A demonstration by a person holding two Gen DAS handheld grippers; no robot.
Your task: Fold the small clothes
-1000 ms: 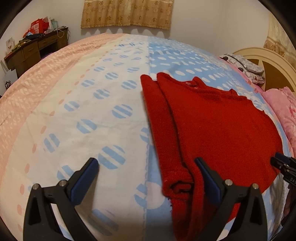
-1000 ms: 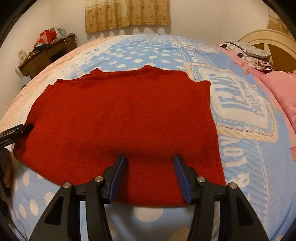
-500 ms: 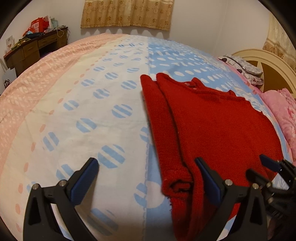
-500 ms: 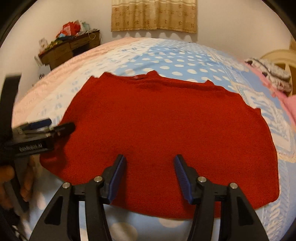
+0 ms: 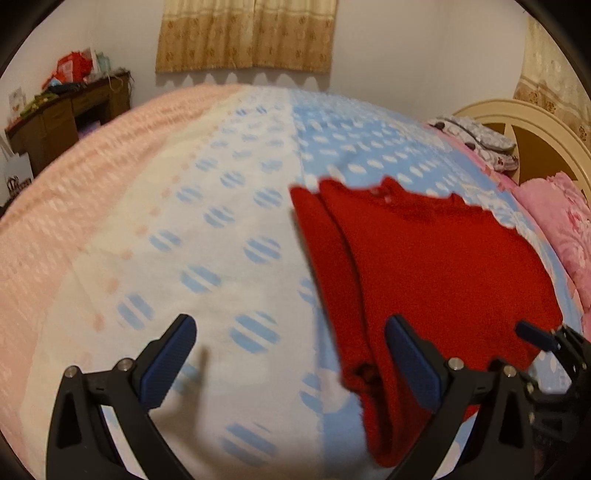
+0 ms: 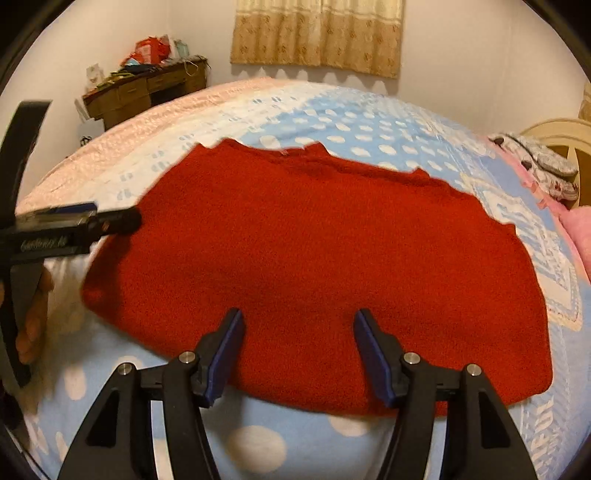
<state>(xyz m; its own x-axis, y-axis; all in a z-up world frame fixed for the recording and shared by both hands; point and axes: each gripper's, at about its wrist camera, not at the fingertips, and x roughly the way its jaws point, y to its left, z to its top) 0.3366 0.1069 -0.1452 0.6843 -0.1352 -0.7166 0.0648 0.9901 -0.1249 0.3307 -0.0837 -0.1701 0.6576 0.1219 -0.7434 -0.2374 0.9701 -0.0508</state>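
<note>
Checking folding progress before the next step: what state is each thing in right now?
red sweater: lies flat on the bedspread, left sleeve folded in, not gripped.
left gripper: open, empty, at the sweater's left edge.
right gripper: open, jaws just widened, nothing pinched, over the near hem.
curtain: drawn shut.

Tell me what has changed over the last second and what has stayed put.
The right hand-held gripper slid leftward along the near hem of the red sweater, toward the left hand-held gripper; its jaws have just been opening, with nothing pinched between them. The left one kept its place, open beside the folded sleeve. The sweater lies flat on the bedspread as before.
</note>
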